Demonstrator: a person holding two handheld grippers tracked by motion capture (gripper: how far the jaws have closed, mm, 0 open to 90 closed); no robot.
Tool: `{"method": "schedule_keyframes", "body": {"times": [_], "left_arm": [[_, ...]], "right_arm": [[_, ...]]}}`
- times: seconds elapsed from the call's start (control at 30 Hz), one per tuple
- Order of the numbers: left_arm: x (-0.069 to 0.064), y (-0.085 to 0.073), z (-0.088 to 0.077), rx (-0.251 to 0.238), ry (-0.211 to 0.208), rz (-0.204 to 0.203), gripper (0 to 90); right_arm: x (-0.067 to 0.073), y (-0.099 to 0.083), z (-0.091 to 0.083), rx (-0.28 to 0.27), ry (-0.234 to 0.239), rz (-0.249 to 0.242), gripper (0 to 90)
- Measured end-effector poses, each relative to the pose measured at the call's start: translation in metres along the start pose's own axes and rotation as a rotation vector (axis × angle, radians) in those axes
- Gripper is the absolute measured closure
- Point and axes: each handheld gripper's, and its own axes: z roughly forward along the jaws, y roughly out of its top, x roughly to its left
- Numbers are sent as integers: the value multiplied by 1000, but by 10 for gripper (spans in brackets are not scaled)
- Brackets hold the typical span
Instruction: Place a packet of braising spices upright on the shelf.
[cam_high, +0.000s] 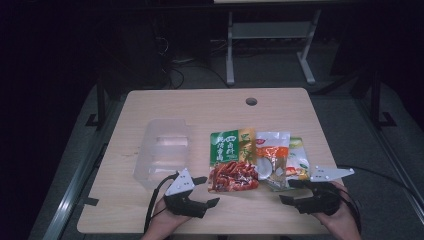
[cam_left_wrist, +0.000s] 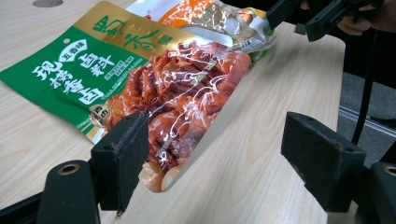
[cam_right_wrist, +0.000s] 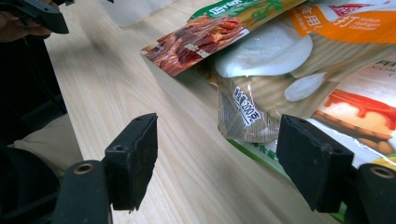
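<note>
Both grippers sit at the near table edge, jaws spread, nothing held. Left gripper rests just left of the green-and-red sauce pouch, its near corner between the jaws in the left gripper view. Right gripper is just right of that pouch, below the white-and-orange pouch and a third packet under it. Clear plastic bin stands left of the sauce pouch. Likely step: grasp a pouch. Advice: slide one jaw under the lifted corner, close on the flat seam, not the bulge.
</note>
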Motion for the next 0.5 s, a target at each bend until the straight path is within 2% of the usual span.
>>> {"method": "schedule_keyframes", "body": {"times": [0.33,0.5], "left_arm": [[-3,2,3,-4,1,13,230],[-2,4,3,-5,-5,4,230]], "right_arm": [[1,1,-1,-10,4,2,285],[2,5,0,-15,7,-2,283]]}}
